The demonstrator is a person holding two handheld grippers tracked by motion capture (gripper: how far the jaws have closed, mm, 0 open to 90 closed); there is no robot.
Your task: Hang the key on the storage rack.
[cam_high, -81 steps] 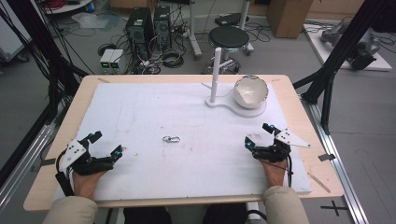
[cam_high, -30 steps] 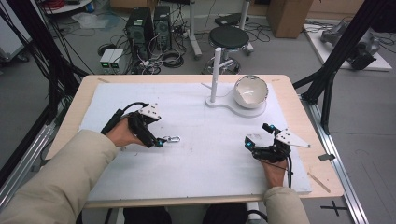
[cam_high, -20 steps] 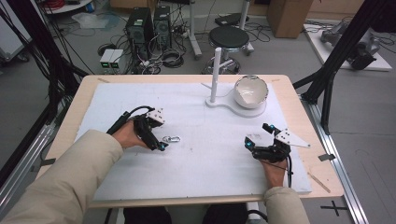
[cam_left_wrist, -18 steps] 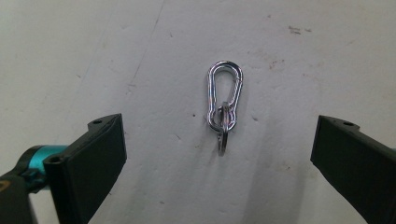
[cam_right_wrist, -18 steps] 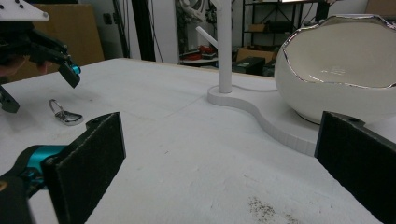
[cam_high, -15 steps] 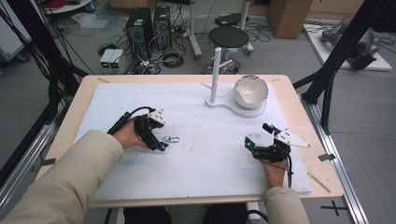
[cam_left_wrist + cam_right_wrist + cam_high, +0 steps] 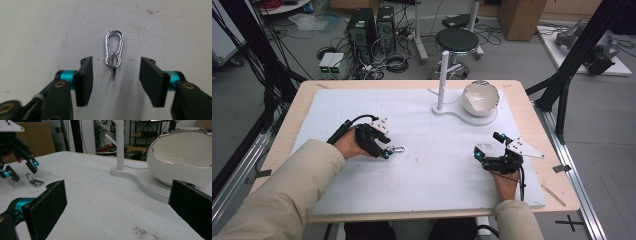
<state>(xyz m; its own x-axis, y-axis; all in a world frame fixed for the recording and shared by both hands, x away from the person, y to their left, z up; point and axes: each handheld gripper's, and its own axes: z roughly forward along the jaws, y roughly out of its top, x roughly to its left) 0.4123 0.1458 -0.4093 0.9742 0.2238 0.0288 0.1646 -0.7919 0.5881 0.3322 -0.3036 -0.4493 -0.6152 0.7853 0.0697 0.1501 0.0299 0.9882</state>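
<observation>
White foam surface (image 7: 422,175): a broad bare sheet is spread over the wooden top, with open room all round the centre; its near edge lies at 6 o'clock, close by the forearms.
Stand and bowl: a white post on a curved base (image 7: 443,80) and an egg-shaped bowl (image 7: 480,98) are set at about 1 o'clock, well apart from the work.
Right hand-held gripper (image 7: 492,147): it is rested at about 4 o'clock, jaws spread wide and nothing between them, clear of the other hand's path.
Left hand-held gripper (image 7: 115,75): it is held at about 9 o'clock, released, its pads standing either side of the ring without touching it.
Carabiner clip (image 7: 114,47): silver, lying flat just left of centre, its key ring (image 7: 113,65) standing on edge between the jaws.
Step in hand, as judged: the grasp should be closed squarely on the ring end, pads kept low to the foam so the thin metal is not squeezed out sideways.
</observation>
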